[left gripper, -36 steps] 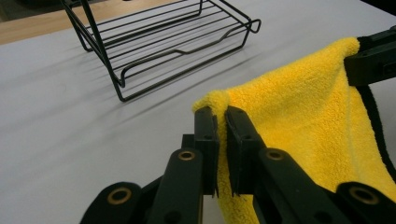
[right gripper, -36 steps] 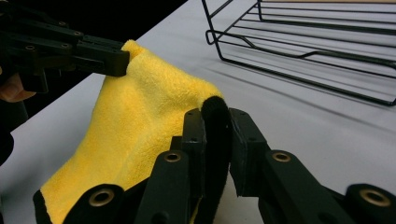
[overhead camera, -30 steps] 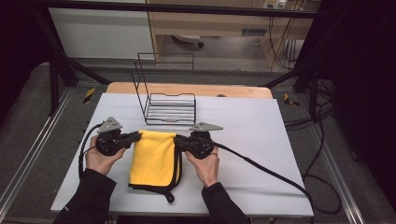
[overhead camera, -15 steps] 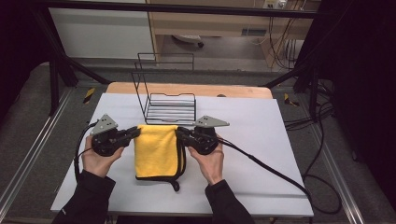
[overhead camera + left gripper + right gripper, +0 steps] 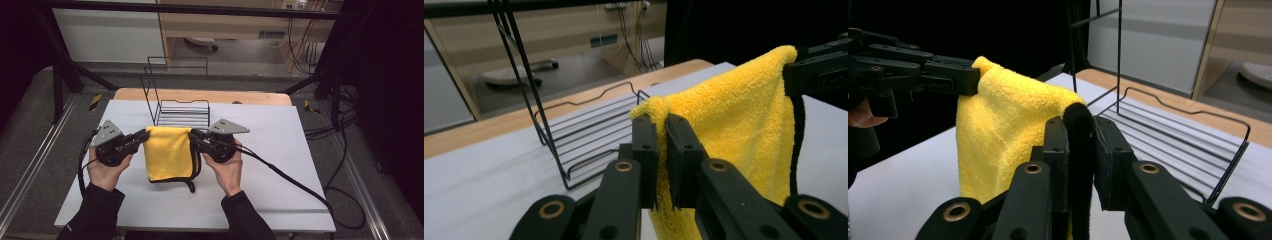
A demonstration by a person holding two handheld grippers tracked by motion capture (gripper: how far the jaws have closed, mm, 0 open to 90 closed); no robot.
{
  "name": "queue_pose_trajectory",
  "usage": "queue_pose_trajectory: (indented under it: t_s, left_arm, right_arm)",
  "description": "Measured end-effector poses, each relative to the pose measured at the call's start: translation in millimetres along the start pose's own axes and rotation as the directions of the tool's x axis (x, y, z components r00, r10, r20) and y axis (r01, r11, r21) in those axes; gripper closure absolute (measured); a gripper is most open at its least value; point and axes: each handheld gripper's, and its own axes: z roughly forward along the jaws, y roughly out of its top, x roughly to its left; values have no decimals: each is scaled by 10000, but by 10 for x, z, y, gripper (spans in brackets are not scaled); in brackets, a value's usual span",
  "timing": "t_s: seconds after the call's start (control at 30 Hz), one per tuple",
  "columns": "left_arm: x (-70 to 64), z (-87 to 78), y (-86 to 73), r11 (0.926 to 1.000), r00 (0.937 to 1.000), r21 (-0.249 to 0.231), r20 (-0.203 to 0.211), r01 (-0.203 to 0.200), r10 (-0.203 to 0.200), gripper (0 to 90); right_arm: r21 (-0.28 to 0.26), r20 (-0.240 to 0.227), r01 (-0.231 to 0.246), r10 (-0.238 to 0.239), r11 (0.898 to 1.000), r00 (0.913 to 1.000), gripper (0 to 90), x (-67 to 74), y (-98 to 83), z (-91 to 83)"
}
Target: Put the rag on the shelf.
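A folded yellow towel (image 5: 167, 152) with a black trimmed edge hangs between my two grippers above the white table. My left gripper (image 5: 144, 136) is shut on its upper left corner; the left gripper view has the yellow cloth (image 5: 734, 130) pinched between the jaws of that gripper (image 5: 662, 131). My right gripper (image 5: 192, 136) is shut on the upper right corner, where the black trim (image 5: 1078, 145) is squeezed between its jaws (image 5: 1079, 131). The towel's lower end trails near the table surface. Just behind the towel stands a black wire rack (image 5: 175, 100).
The white table (image 5: 280, 150) has bare room to the right and in front of the hands. A wooden strip (image 5: 260, 97) runs along its far edge. Black cables (image 5: 280, 172) trail from the grippers across the table and off to the right.
Both grippers have risen with the towel, lifting it from lying flat on the table to hanging, and it now sits closer to the wire rack.
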Motion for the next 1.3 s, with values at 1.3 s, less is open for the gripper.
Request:
queue_pose_trajectory:
  t_s: [1.3]
  left_arm:
    - [-67,115,678,9287,9978,-3700,-668,-253,6,833]
  right_arm:
    - [-2881,1320,1735,-1404,9417,9813,783,-65,683,-276]
